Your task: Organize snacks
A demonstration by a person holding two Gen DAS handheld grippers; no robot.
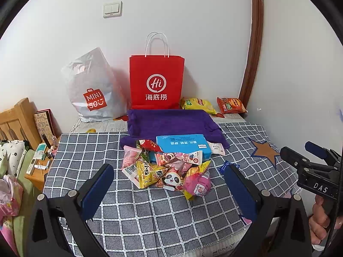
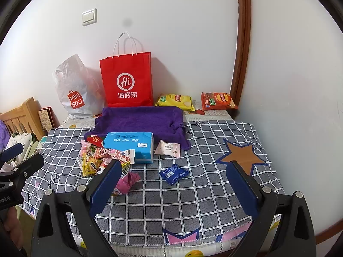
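Snacks untouched; both jaws wide, empty.

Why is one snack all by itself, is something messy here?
Yes. A small blue packet lies alone on the checked cloth, apart from the jumbled snack pile. Two chip bags sit far back by the wall.

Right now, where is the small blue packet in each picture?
Left wrist view: blue packet right of centre, partly hidden behind the gripper's right finger.
Right wrist view: blue packet near centre, alone on the checked cloth.
Shared landmark: red bag against the wall.
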